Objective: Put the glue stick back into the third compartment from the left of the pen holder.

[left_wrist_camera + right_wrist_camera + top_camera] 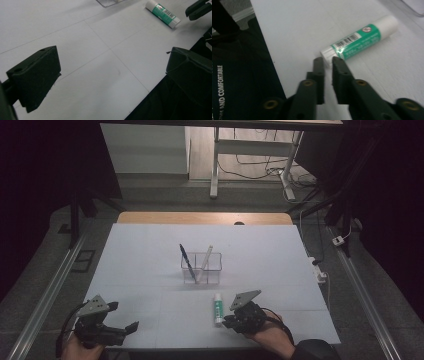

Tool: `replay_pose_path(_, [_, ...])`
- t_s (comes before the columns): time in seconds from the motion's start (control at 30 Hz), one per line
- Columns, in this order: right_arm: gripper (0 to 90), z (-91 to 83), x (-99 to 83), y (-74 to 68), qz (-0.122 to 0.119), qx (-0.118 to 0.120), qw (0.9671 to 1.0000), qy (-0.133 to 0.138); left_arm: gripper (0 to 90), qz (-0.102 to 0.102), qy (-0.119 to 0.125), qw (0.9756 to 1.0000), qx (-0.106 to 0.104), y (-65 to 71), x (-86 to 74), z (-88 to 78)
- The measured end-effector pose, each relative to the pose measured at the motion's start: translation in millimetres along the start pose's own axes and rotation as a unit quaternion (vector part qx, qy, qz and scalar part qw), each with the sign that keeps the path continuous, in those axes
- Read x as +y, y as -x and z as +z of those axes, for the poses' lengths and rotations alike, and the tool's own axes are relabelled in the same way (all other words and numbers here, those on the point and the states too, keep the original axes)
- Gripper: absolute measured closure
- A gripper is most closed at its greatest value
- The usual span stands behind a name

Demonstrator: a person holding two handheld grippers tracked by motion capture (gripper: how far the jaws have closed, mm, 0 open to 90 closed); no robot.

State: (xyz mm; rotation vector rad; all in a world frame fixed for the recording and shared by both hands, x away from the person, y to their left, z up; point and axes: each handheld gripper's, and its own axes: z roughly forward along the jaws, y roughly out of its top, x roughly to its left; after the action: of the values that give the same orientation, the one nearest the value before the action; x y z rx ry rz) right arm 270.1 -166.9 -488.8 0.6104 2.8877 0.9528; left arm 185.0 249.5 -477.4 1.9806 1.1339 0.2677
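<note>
A white glue stick (pixel 218 308) with a green label lies flat on the white table sheet (pixel 150 265), its near end pointing towards the person. My right gripper (pixel 225 321) sits just right of that near end, low over the sheet. In the right gripper view the glue stick (pixel 359 41) lies just beyond the tips of the right gripper (pixel 327 60), whose jaws stand nearly together with nothing between them. My left gripper (pixel 124 316) rests at the front left corner, jaws wide apart and empty. The left gripper view shows the left gripper (pixel 110 57), the glue stick (pixel 163 13) and the right gripper (pixel 198 8) farther off.
A clear plastic organizer (pixel 201 268) stands mid-table, holding a blue pen (pixel 186 260) and a white pen (pixel 206 260), both leaning. The sheet's front edge runs just under both hands. Table legs and cables lie on the floor beyond the far edge.
</note>
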Motion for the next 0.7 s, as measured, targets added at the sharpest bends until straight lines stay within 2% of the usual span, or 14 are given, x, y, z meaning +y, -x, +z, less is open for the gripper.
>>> replay_pose_path(0.07, [88.8, 3.6, 0.5, -2.0, -0.012, 0.004, 0.9999, -0.009, 0.0, 0.001, 0.0, 1.0, 0.0, 0.2, 0.0, 0.1])
replay_pose_path(0.2, [89.2, 12.8, 1.5, -5.0, -0.021, 0.01, 0.9994, -0.024, 0.0, 0.001, 0.0, 1.0, -0.001, 0.4, 0.0, 0.2])
replay_pose_path(0.47, [89.2, 22.5, 1.8, -4.8, -0.02, 0.015, 0.9989, -0.039, 0.0, 0.003, -0.001, 1.0, -0.001, 0.5, 0.1, 0.3])
replay_pose_path(0.7, [89.2, 22.7, 0.2, -1.5, -0.012, 0.001, 0.9989, -0.045, 0.0, 0.004, -0.002, 1.0, -0.002, 0.7, 0.2, 0.7])
